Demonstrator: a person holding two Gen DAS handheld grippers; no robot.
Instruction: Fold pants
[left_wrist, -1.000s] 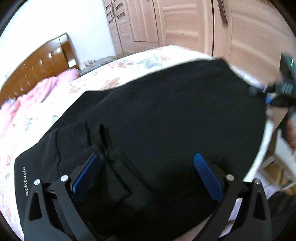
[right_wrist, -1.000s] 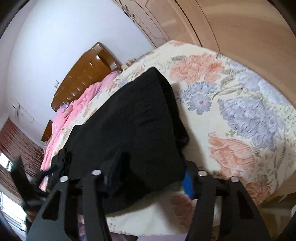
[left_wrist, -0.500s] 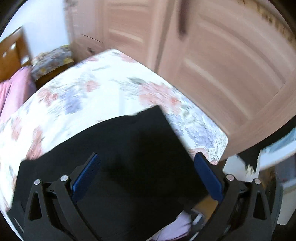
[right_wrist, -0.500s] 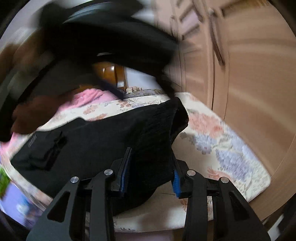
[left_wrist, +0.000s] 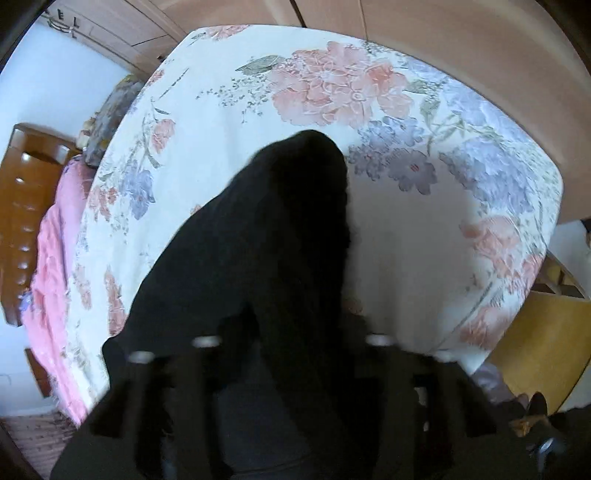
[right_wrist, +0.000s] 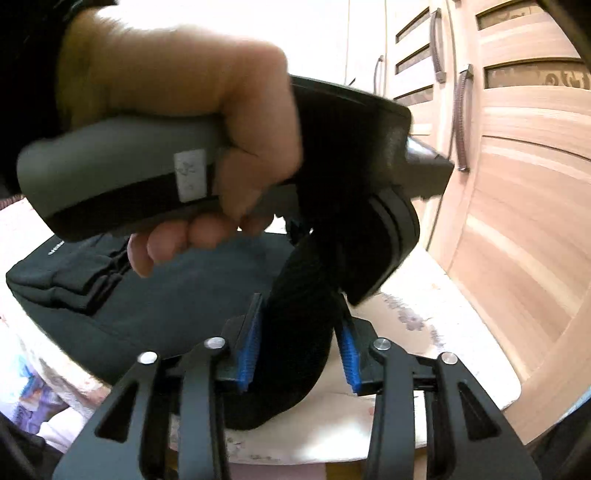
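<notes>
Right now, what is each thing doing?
pants: partly folded, one end lifted off the bed
right gripper: shut on the pants
left gripper: closed on the pants
hand: wrapped around the left gripper's handle
wardrobe doors: shut

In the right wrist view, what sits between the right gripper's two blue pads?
A raised fold of the black pants fills the gap of the right gripper; the jaws are clamped on it, seen in the right wrist view.
</notes>
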